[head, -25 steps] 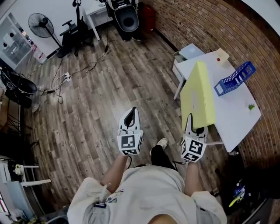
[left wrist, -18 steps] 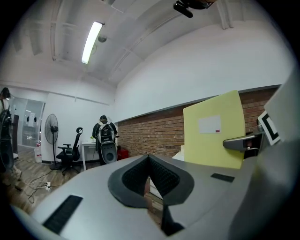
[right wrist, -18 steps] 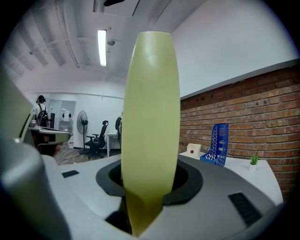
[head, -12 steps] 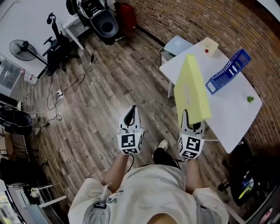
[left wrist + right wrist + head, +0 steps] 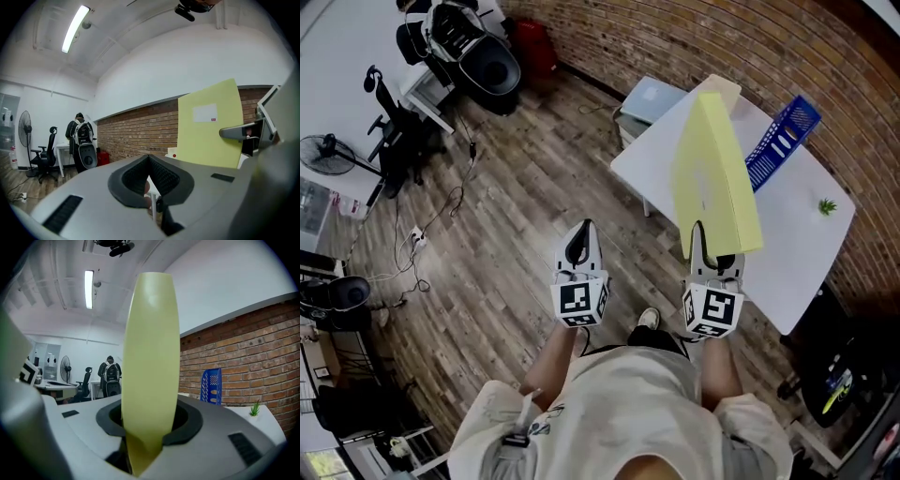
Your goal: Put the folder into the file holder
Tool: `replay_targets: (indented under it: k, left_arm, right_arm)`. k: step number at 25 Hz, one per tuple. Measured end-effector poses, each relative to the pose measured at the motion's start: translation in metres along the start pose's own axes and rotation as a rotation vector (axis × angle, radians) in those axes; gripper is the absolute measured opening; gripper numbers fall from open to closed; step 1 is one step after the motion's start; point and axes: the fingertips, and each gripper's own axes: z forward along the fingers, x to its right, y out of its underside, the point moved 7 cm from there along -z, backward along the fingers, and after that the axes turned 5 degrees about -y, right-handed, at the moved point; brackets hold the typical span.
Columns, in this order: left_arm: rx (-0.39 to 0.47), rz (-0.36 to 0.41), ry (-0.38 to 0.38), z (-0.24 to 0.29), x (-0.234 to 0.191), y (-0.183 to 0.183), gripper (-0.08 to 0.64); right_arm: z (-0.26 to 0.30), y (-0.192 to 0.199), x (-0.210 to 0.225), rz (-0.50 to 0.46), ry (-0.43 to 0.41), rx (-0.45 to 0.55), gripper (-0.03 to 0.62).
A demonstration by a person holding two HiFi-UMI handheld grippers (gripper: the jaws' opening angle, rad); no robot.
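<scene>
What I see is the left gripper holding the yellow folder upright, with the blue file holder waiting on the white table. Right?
Wrong gripper. The right gripper holds the yellow folder upright, as the right gripper view shows; the left gripper is shut on nothing. The blue file holder does stand on the white table.

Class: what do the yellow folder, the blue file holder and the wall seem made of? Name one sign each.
Yellow folder: probably matte card or thin plastic; flat, even, dull surface.
Blue file holder: likely moulded plastic; slotted walls.
Wall: red brick; mortar lines.
</scene>
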Motion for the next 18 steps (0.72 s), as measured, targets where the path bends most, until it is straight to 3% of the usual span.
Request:
replay_targets:
  k: [12, 18]
  left_arm:
    - [0.063, -0.018, 0.103, 0.069, 0.029, -0.021, 0.008]
    - [0.103, -0.042, 0.214, 0.113, 0.041, -0.030, 0.008]
  right_arm:
    - [0.014, -0.072, 0.040, -0.106, 0.103, 0.197, 0.169]
    - [0.020, -0.097, 0.044, -0.167, 0.208, 0.263, 0.169]
